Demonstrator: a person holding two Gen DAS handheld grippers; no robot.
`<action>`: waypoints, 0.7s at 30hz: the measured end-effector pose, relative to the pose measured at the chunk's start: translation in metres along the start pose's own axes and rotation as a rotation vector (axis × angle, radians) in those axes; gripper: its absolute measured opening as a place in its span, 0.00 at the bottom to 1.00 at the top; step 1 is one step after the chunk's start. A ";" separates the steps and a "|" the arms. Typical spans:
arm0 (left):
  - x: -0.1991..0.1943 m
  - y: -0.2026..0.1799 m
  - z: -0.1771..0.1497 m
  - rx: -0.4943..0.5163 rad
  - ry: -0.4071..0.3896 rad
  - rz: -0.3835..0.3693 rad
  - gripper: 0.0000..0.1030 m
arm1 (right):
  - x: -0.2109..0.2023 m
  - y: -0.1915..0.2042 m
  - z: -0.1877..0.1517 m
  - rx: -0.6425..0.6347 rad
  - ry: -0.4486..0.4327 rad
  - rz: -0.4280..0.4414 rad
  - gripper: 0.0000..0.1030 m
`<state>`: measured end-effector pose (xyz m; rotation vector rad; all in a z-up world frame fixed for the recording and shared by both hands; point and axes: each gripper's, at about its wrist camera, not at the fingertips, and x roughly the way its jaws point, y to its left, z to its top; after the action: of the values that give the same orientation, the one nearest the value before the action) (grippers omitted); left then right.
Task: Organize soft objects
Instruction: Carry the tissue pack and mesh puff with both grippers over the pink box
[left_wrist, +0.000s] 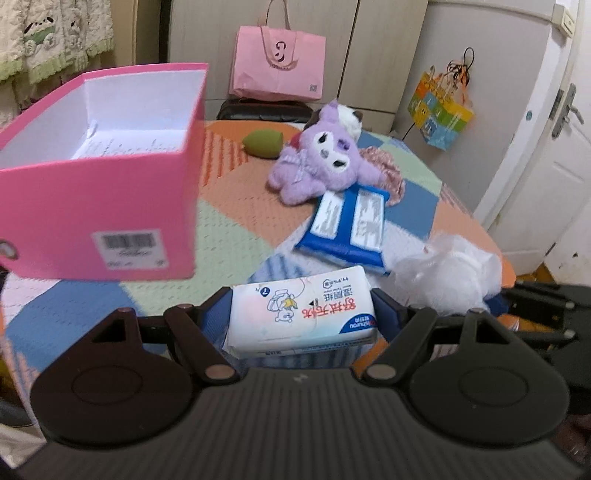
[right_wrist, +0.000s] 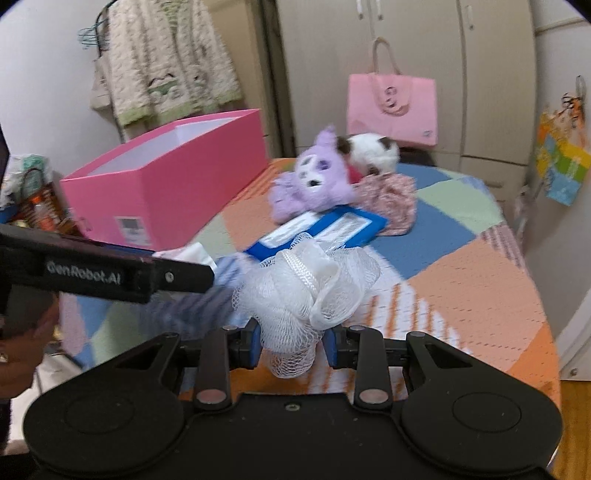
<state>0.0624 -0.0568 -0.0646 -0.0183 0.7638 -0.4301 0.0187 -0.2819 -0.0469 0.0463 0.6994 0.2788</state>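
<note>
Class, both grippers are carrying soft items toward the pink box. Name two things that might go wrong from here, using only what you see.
1. The right gripper pinches only the lower tail of the white mesh bath puff; the loose netting may slip free.
2. The left gripper holds a soft wipes pack; it could sag out or catch the pink box rim.

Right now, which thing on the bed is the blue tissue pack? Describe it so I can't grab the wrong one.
Start at the patchwork bedspread and find the purple plush toy near its middle. The blue tissue pack lies flat with its far end tucked under that toy. Unlike the white wet-wipe pack held in the left gripper, it is deep blue with two pale label panels.
</note>
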 end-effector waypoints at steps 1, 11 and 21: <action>-0.004 0.004 -0.002 0.001 0.003 0.006 0.76 | -0.001 0.003 0.001 -0.001 0.006 0.014 0.35; -0.056 0.056 -0.019 -0.043 0.029 0.092 0.76 | -0.009 0.054 0.011 -0.055 0.050 0.183 0.35; -0.095 0.096 0.017 -0.049 0.027 0.120 0.76 | -0.015 0.107 0.057 -0.203 -0.012 0.234 0.35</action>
<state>0.0484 0.0653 -0.0052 -0.0126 0.7980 -0.2978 0.0194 -0.1803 0.0205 -0.0647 0.6513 0.5722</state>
